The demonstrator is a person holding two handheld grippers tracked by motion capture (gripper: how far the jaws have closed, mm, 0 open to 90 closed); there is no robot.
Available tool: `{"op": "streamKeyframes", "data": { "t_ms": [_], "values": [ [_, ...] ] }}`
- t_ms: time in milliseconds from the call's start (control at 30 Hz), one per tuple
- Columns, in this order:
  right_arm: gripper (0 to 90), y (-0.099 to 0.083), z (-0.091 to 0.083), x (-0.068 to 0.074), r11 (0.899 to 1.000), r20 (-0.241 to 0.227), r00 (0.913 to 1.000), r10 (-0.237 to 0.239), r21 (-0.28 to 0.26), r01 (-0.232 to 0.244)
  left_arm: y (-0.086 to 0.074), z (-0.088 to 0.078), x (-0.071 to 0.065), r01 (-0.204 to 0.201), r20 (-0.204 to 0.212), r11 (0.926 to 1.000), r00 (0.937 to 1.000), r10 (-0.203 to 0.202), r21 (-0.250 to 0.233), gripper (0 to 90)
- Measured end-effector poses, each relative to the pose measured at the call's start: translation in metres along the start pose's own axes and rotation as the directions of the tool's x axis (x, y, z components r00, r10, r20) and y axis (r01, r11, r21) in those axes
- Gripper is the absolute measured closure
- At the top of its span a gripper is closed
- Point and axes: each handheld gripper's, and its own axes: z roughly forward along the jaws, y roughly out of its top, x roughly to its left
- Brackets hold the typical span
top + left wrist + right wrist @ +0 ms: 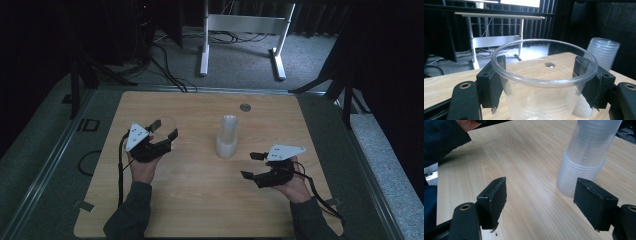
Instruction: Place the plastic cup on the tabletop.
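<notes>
Left gripper view: left claw (544, 82) pinching a clear cup (544, 85) just under its rim.
Held above the wooden counter (200, 200), left of the cup stack (227, 136) standing mid-counter; right claw (544, 205) spread, empty, near the stack's base.

The high view looks forward and down on the whole table (200, 200); each gripper view sits low and close. All share the cup stack (227, 137), perhaps dimly.

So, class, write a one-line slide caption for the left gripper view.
Left gripper clamps a clear plastic cup, cup stack behind.
</notes>
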Motion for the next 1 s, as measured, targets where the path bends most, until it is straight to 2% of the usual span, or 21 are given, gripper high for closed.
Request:
{"op": "streamKeyframes", "data": {
  "t_ms": [467,667,1000],
  "values": [
    [26.1,-0.002,-0.001,-0.001,1.0,-0.001,1.0,0.007,-0.007,-0.007,-0.016,0.009,0.013,0.018,-0.07,0.9994,0.9974,-0.016,0.03,28.0],
    [26.1,-0.003,-0.001,-0.001,1.0,-0.003,1.0,0.009,-0.006,-0.009,-0.022,0.011,0.019,0.04,-0.088,0.9985,0.9954,-0.037,0.039,28.1],
    [26.1,-0.004,0.0,-0.001,1.0,-0.008,0.9999,0.012,-0.002,-0.012,-0.03,0.015,0.024,0.047,-0.107,0.9976,0.9934,-0.042,0.051,28.1]
  ]
}}
